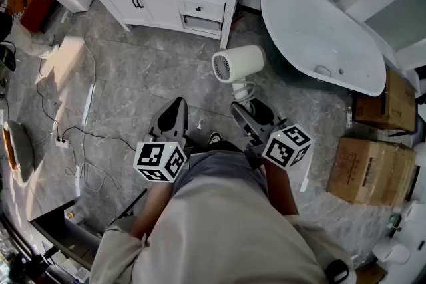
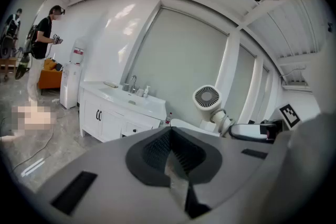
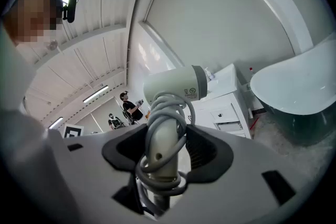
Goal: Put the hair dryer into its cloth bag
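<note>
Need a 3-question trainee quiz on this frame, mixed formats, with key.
1. Multiple choice: what holds the dryer? A) left gripper B) right gripper C) neither
2. True or false: the left gripper's jaws stand wide apart.
3. Fill in: the cord is wound round the dryer's ____.

Key: 1 B, its jaws clamp the dryer. 2 false, they are shut. 3 handle.
</note>
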A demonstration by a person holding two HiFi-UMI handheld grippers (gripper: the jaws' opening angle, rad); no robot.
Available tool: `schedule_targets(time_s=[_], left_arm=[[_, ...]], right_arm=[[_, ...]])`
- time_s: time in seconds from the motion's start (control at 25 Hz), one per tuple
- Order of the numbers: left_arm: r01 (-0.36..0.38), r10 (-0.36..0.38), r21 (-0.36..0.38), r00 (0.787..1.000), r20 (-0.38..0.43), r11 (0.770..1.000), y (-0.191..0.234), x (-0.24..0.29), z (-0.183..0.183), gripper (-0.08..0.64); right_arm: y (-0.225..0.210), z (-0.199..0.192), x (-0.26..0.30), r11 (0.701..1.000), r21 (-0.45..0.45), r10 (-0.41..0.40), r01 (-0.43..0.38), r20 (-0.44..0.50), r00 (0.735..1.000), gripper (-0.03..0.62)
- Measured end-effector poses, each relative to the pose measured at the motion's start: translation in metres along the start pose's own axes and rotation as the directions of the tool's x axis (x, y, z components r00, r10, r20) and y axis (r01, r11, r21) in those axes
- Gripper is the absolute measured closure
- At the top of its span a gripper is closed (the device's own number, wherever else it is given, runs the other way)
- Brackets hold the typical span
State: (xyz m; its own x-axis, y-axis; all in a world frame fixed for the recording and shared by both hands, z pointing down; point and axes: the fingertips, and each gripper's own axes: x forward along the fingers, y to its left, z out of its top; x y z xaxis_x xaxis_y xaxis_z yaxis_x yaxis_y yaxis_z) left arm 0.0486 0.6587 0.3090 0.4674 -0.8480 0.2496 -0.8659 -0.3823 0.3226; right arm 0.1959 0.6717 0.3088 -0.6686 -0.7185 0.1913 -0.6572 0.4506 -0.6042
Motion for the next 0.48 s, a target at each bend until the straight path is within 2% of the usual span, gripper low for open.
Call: schedule_targets(time_s=[0.24, 0.48], left_arm=[[0.012, -0.012, 0.017, 1.000, 0.004, 1.000, -0.008, 0.009, 0.008, 0.555], [0.005, -0.005, 0.012, 1.000, -0.022, 1.000, -0.015, 0.011, 0.000, 0.554]], right_arm=[[-0.002, 0.008, -0.005, 1.000, 0.012, 0.021, -0.021, 0.017, 1.000, 0.354], [-0.006, 0.010, -0.010, 0.999, 0.018, 0.032, -0.032, 0.003, 0.999, 0.354]])
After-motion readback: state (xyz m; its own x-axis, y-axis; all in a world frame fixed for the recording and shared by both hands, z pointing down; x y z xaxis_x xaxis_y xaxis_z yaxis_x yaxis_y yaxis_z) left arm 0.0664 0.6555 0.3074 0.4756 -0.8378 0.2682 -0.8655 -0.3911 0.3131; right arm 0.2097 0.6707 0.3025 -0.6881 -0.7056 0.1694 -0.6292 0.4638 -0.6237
